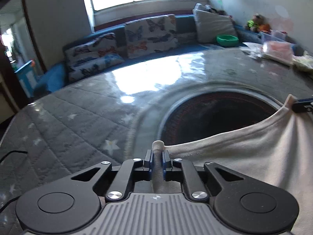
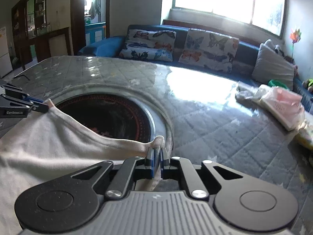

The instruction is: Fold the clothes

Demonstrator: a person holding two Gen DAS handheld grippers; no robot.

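A white garment [image 1: 254,156] hangs stretched between my two grippers above the table. My left gripper [image 1: 157,153] is shut on one corner of it, a small bunch of cloth poking out past the fingertips. My right gripper [image 2: 157,152] is shut on the other corner of the garment [image 2: 49,141]. The right gripper also shows at the right edge of the left wrist view [image 1: 302,105], and the left gripper at the left edge of the right wrist view [image 2: 39,105]. The top edge of the cloth sags between them.
The table [image 2: 215,121] has a grey quilted star-print cover under glossy plastic, with a round black inset [image 2: 117,115] in the middle. Plastic bags with clothes [image 2: 281,105] lie at the right. A blue sofa with butterfly cushions [image 2: 207,49] stands behind; a green bowl [image 1: 227,39] sits on it.
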